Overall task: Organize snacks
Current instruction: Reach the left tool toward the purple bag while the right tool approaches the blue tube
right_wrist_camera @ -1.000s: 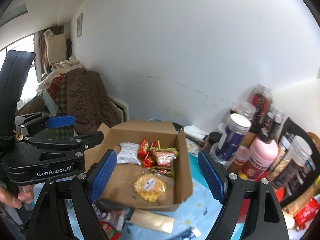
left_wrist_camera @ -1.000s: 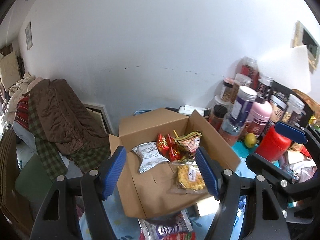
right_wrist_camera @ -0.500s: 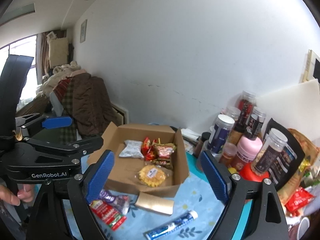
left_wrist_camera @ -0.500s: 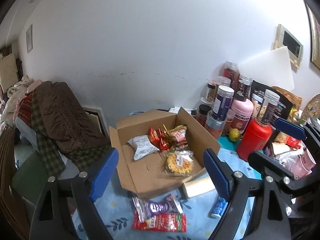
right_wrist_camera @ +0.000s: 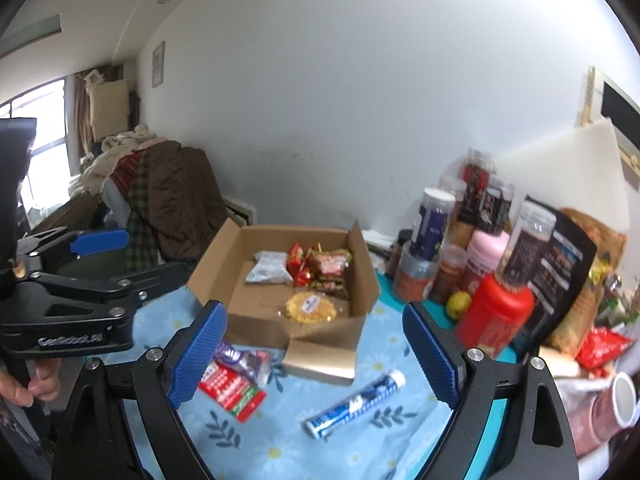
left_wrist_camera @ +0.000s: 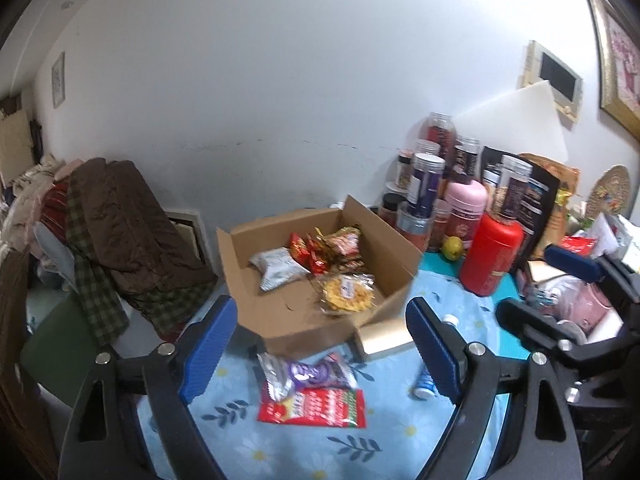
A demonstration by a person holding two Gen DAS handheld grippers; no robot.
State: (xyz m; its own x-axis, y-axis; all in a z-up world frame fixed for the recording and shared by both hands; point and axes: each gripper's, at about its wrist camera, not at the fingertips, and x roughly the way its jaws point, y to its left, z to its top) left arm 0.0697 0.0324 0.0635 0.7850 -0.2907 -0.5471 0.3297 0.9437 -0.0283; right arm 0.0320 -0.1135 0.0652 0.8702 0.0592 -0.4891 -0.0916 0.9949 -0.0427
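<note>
Only the right wrist view is showing the blue tube [right_wrist_camera: 354,406] whole, lying on the counter [right_wrist_camera: 400,360] with its long axis running from lower left up to its white cap at upper right; in the left view the finger is hiding most of it. Both sets of tongs, left [left_wrist_camera: 322,348] and right [right_wrist_camera: 314,354], are standing spread and pinching nothing. The box [left_wrist_camera: 396,256] is sitting open on the flowered cloth, holding a silver packet [left_wrist_camera: 276,268], red packets [left_wrist_camera: 308,250] and a yellow snack [left_wrist_camera: 346,298]. A gold packet [right_wrist_camera: 320,360] is lying just in front of the box, and a purple packet [left_wrist_camera: 308,372] is overlapping a red one [left_wrist_camera: 314,406] nearby. A hand [right_wrist_camera: 20,384] is showing only in the right view.
</note>
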